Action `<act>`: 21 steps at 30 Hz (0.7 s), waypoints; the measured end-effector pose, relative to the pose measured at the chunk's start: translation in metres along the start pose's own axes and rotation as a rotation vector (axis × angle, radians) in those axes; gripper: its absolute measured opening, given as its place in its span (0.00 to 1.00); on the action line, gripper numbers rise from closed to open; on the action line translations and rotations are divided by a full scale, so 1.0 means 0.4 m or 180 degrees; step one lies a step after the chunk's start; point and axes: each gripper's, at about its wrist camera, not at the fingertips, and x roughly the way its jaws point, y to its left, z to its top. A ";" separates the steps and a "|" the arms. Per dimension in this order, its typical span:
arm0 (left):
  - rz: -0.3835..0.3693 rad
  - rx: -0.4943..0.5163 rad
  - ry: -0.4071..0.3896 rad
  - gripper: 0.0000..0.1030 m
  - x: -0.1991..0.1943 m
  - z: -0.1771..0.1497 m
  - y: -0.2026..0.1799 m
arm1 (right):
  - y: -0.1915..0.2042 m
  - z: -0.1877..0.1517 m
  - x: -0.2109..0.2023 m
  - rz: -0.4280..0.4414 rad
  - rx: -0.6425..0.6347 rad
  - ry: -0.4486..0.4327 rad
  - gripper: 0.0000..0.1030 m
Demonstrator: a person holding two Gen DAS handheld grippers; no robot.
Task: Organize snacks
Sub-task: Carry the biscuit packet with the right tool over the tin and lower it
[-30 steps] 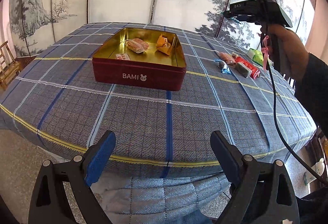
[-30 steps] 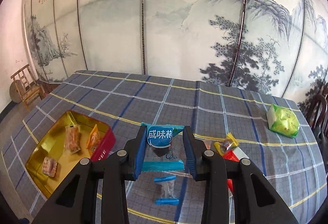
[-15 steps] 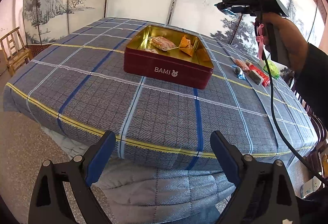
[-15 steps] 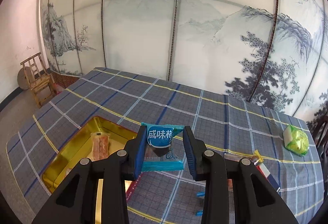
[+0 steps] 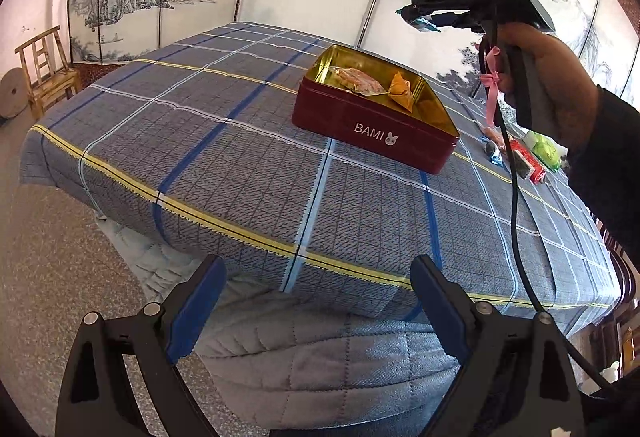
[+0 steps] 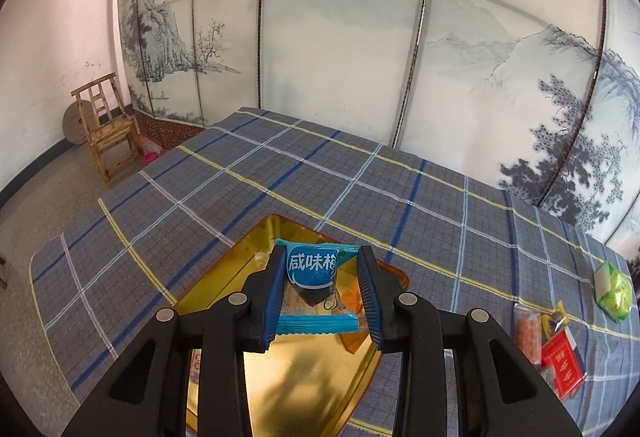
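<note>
Left wrist view: your left gripper [image 5: 316, 289] hangs off the near edge of the table [image 5: 240, 165], jaws spread wide with nothing between them. The tin [image 5: 372, 125] sits well ahead on the cloth, with two wrapped snacks [image 5: 360, 81] lying inside it. Up high, your right gripper [image 5: 424, 17] shows a blue wrapper corner poking from its tip, above the tin's far side. More loose snacks [image 5: 528, 157] lie beyond the tin to the right.

Right wrist view: your right gripper [image 6: 322, 285] is clamped on the blue packet [image 6: 314, 269], pads pressing its two sides, with the crimped bottom seam hanging free below. It hovers over the tin [image 6: 280, 369], whose gold floor is bare directly under you. The packet looks light and soft, a thin slick film round a small dark lump, so it will likely crumple rather than resist, and may slide if pinched only on the film. Hold across the filled middle, as you do now, not the seams. The red packet [image 6: 562, 361] and green packet [image 6: 616, 291] wait on the cloth to your right, well apart from the tin
</note>
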 end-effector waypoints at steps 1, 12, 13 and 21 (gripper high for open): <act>0.0003 -0.0014 0.0003 0.89 0.001 -0.001 0.003 | 0.011 -0.003 0.007 0.0016 -0.0012 0.0020 0.35; 0.0009 -0.0067 0.0038 0.89 0.006 -0.010 0.021 | 0.071 -0.106 0.059 0.0172 -0.0007 0.0293 0.35; 0.0011 -0.0068 0.0043 0.89 0.006 -0.011 0.021 | 0.075 -0.120 0.064 0.0180 -0.0015 0.0325 0.35; 0.0023 -0.0065 0.0070 0.89 0.014 -0.012 0.018 | 0.089 -0.199 0.092 0.0248 -0.0007 0.0493 0.35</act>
